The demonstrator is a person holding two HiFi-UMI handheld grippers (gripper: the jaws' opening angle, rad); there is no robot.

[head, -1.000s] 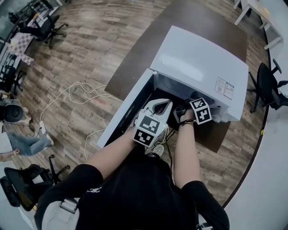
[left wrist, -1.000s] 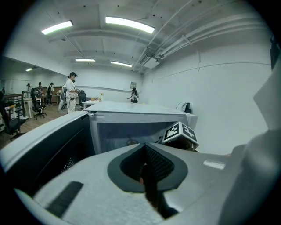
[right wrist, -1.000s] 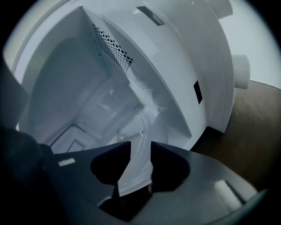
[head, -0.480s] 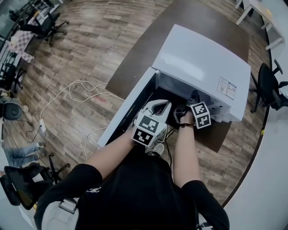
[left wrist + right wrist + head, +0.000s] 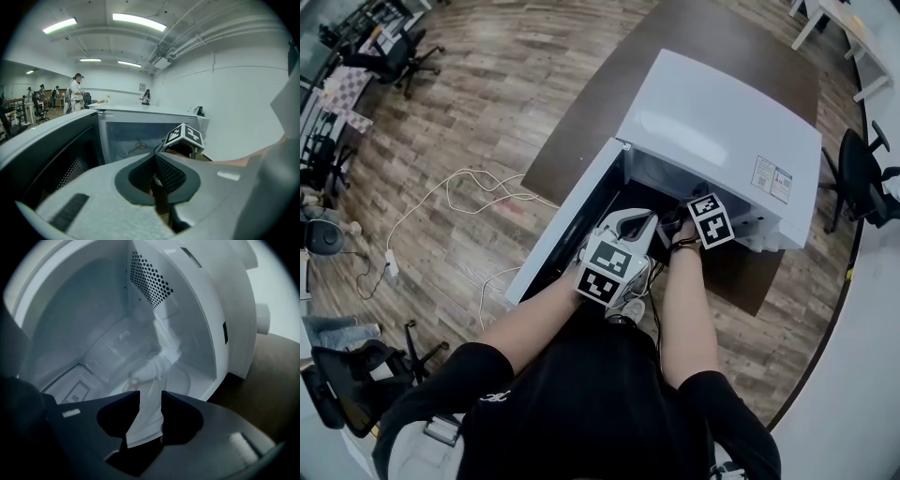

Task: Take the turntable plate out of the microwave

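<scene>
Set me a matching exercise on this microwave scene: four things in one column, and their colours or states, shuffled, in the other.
Things:
1. microwave door
2. left tongs
3. table
4. cable

States:
A. looped on the floor
B. shut
C. swung open
D. dark brown

Pairs: 1-C, 2-B, 3-D, 4-A
</scene>
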